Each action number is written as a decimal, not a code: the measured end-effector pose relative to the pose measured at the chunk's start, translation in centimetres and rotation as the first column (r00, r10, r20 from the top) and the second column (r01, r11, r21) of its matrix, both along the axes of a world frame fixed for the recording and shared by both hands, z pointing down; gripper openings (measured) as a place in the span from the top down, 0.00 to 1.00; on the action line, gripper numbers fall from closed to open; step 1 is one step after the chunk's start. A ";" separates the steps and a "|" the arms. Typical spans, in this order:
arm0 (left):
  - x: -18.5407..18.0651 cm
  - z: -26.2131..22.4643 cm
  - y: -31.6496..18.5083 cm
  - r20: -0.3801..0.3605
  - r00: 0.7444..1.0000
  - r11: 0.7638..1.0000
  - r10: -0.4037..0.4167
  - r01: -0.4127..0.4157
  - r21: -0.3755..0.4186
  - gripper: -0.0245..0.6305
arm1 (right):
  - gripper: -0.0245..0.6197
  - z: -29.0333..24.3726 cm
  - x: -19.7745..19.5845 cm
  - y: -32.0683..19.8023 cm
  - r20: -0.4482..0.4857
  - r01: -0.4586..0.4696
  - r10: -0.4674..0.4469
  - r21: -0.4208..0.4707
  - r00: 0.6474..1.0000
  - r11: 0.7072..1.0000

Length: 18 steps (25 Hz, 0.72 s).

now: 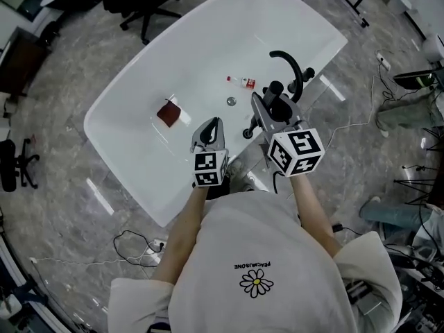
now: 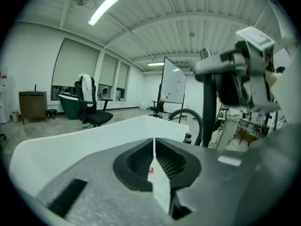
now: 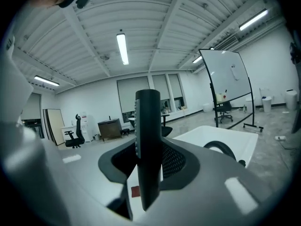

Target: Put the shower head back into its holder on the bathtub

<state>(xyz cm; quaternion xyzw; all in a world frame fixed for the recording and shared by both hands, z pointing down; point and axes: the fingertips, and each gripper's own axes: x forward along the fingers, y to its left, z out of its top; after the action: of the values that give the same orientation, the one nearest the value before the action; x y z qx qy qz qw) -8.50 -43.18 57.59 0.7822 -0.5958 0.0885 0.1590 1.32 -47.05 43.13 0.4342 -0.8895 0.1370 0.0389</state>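
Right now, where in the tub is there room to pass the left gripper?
Bare tub floor spans the left end past the brown block, and the gap between block and drain. Crowded at right: faucet, small bottle, and the right gripper shut on the shower head.

Bright, even indoor light from long ceiling tube lamps (image 3: 122,48) fills all views, leaving soft glare streaks on the white bathtub (image 1: 208,40) and glossy floor (image 1: 62,186), while both gripper views bend strongly at the edges into dark rounded corners and blur their nearest foreground.
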 end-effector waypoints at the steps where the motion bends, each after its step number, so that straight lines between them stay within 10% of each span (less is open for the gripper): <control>1: 0.2 -0.8 -0.2 -0.012 1.000 1.000 0.005 -0.005 0.017 0.94 | 0.77 1.4 -0.1 -0.3 -0.015 -0.009 0.008 -0.021 1.000 1.000; 18: 1.8 1.2 -0.4 -0.006 0.995 0.993 0.098 -0.098 -0.059 0.96 | 0.78 22.3 1.9 -0.4 -0.275 -0.140 0.030 -0.389 0.961 0.911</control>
<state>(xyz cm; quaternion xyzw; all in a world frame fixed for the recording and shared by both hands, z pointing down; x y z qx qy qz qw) -6.73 -43.56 58.80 0.8056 -0.5537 0.1124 0.1784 3.22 -47.42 65.45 0.4696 -0.8088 0.2607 0.2394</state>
